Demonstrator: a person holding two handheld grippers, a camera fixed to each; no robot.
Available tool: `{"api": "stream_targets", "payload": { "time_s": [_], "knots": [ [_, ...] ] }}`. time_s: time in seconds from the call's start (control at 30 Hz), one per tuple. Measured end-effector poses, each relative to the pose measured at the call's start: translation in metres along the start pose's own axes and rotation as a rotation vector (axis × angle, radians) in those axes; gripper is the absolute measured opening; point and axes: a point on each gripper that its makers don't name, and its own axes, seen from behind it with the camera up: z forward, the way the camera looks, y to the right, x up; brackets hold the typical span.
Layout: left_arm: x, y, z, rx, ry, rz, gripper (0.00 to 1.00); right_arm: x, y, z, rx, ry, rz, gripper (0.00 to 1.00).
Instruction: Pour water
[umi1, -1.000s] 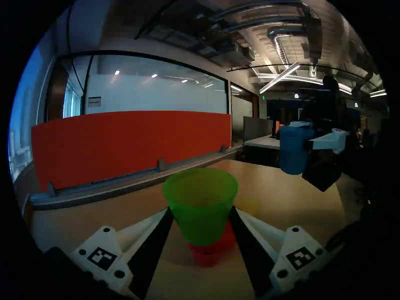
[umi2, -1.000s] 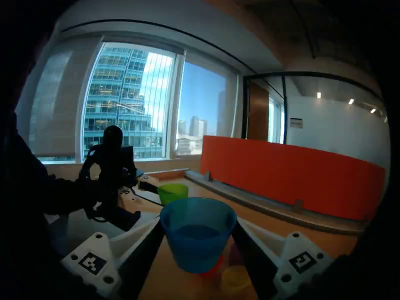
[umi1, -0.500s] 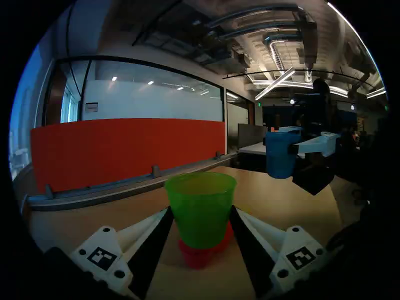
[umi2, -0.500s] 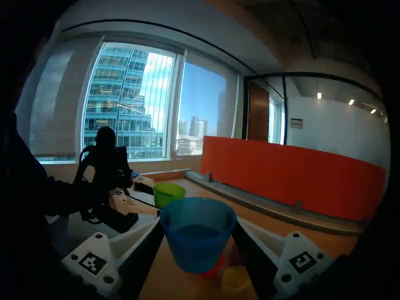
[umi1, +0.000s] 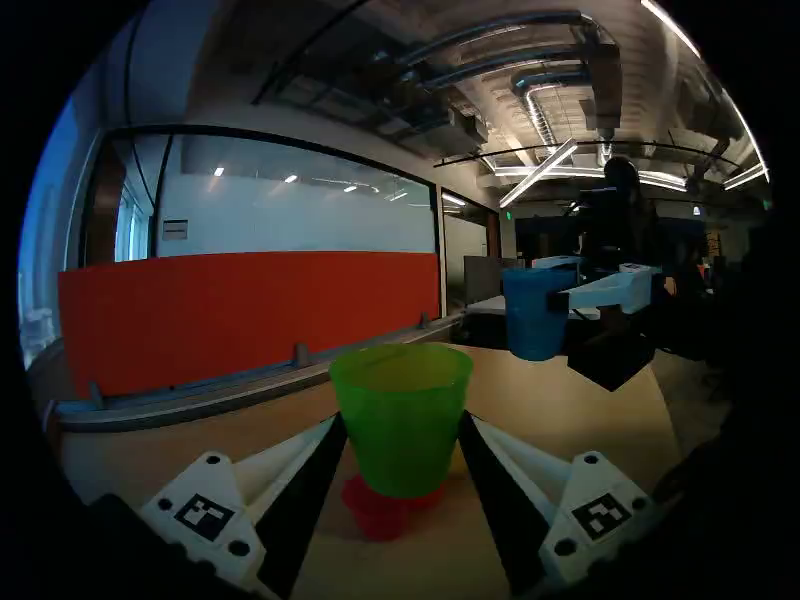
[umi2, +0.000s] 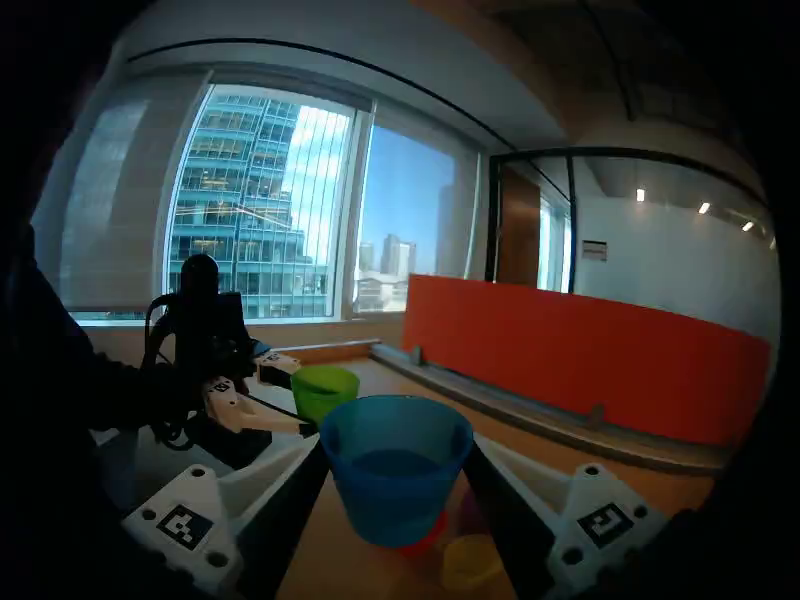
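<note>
My left gripper (umi1: 402, 440) is shut on an upright green cup (umi1: 401, 415), held above the wooden table (umi1: 560, 400). Farther right in the left gripper view, the blue cup (umi1: 531, 312) hangs in the air, gripped by the right gripper. In the right gripper view, my right gripper (umi2: 396, 480) is shut on that blue cup (umi2: 394, 467), which holds water and stands level. To its left, the green cup (umi2: 323, 390) sits in the left gripper (umi2: 262, 400), held by a person's dark-sleeved arm.
A red cup (umi1: 378, 508) stands on the table beneath the green one. Red, purple and yellow cups (umi2: 468, 558) sit below the blue cup. An orange partition (umi1: 240, 305) with a metal rail (umi1: 250, 375) runs along the table's far edge. Large windows (umi2: 260, 210) lie behind.
The left gripper has lifted the green cup higher, away from the red cup. In the left gripper view the blue cup has drifted left, closer to the green one. The blue cup stays level.
</note>
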Motion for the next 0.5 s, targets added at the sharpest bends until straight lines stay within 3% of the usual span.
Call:
{"api": "stream_targets", "payload": {
  "time_s": [0.5],
  "knots": [
    [-0.0003, 0.0088, -0.0039, -0.012, -0.004, 0.010, 0.80, 0.0071, -0.0021, -0.0017, 0.012, 0.006, -0.024, 0.91]
  ]
}}
